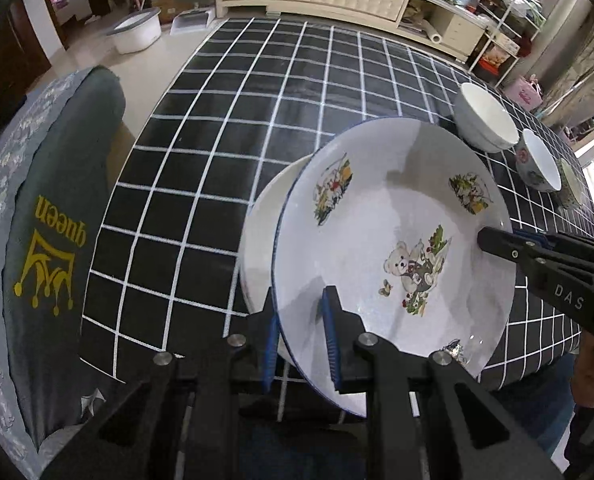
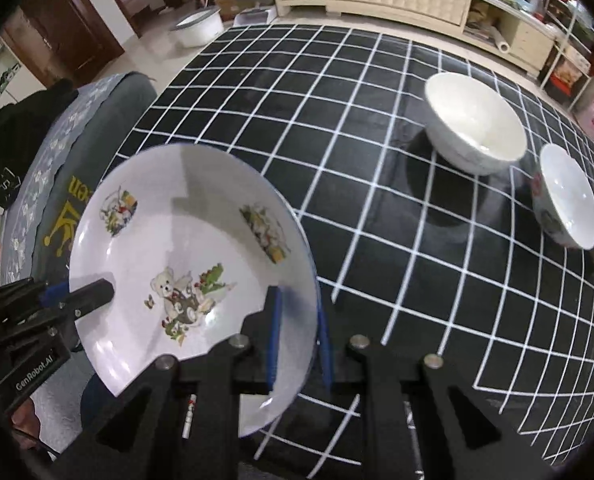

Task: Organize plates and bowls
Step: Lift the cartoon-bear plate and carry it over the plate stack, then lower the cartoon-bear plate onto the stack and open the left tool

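Both grippers, left gripper (image 1: 301,336) and right gripper (image 2: 297,336), are pinching opposite rims of the white ceramic teddy-bear plate (image 1: 393,240), carrying it level above a plain white plate (image 1: 261,236), probably for stacking.

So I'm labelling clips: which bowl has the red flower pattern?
On the black white-grid tablecloth, look at its right side, past the plain white ceramic bowl. The smaller floral-sided white bowl sits right of it, alone showing red flowers outside.
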`<state>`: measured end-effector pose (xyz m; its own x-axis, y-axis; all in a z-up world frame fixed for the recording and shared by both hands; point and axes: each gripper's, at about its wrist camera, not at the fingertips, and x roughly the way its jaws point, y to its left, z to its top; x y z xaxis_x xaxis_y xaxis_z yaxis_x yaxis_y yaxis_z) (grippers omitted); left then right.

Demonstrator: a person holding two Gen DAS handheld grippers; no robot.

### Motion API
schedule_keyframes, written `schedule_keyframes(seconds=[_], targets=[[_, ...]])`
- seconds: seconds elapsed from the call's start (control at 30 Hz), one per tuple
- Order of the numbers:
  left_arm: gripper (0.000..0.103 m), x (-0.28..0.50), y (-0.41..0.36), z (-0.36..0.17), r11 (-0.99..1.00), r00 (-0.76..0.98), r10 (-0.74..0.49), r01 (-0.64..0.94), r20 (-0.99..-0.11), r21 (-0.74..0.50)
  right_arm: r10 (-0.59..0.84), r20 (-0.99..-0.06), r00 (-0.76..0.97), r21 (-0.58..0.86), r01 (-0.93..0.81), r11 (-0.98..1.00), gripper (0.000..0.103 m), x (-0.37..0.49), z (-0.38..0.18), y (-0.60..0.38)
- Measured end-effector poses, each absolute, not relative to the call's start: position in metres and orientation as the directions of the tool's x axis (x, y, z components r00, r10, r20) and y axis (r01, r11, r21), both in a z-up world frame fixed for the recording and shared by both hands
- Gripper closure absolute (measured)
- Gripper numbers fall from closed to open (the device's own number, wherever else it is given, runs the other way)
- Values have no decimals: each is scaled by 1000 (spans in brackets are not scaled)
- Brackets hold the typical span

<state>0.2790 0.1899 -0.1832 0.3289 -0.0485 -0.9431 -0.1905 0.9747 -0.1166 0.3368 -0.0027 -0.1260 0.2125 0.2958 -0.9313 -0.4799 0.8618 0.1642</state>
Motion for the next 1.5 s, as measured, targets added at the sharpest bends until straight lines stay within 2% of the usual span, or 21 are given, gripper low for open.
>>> schedule_keyframes(seconds=[0.43, 0.93, 1.3, 1.37, 1.47, 1.5], targets=[[84, 287, 206, -204, 967, 313, -67, -213, -947, -139, 260, -944, 204, 125, -511, 851, 83, 338, -138, 18], [87, 290, 204, -207, 979, 308, -14, -190, -951, -76, 224, -944, 241, 70, -517, 853, 83, 336, -140, 20], [86, 276, 212, -198, 961, 348, -68, -229, -935, -155, 246, -944, 221, 117, -472, 874, 83, 336, -142, 8], [82, 275, 210, -191, 963, 364, -52, -229, -930, -144, 245, -941, 234, 111, -471, 875, 82, 335, -138, 6], [81, 273, 203, -178, 969, 401, -40, -208, -915, -133, 242, -935, 258, 98, -469, 878, 80, 332, -128, 0], [81, 273, 200, -173, 971, 413, -40, -198, -910, -133, 243, -932, 270, 93, -469, 878, 74, 330, -124, -2]])
